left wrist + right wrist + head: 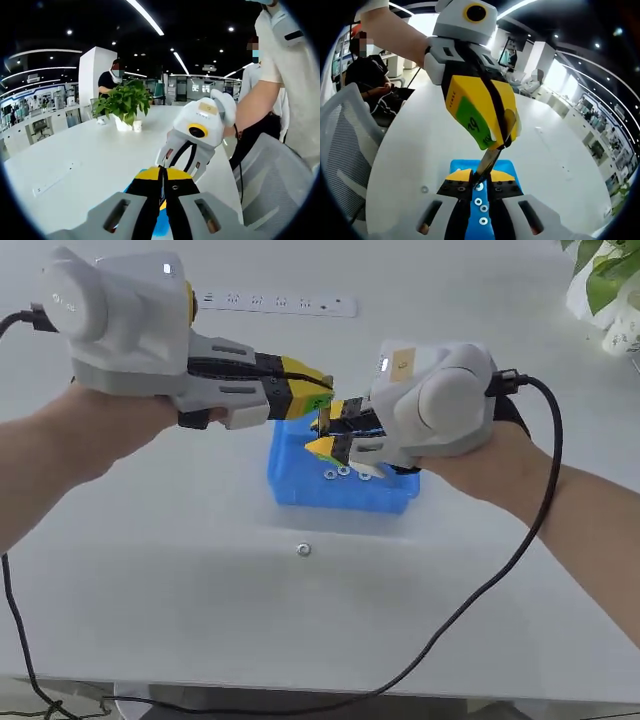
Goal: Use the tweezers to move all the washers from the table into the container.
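Both hold the tweezers (489,158): left gripper (322,390) clamped tight, right gripper (320,433) narrow around them, hands level, tip to tip above the container (300,490); lone washer (304,550) at its six o'clock.

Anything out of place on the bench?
One washer sits on the table in front of the blue container, outside it; other washers lie inside. Nothing else looks odd.

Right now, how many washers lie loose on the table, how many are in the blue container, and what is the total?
Loose washer on the table: 1
Washers visible in the blue container: 4
Total: 5 washers
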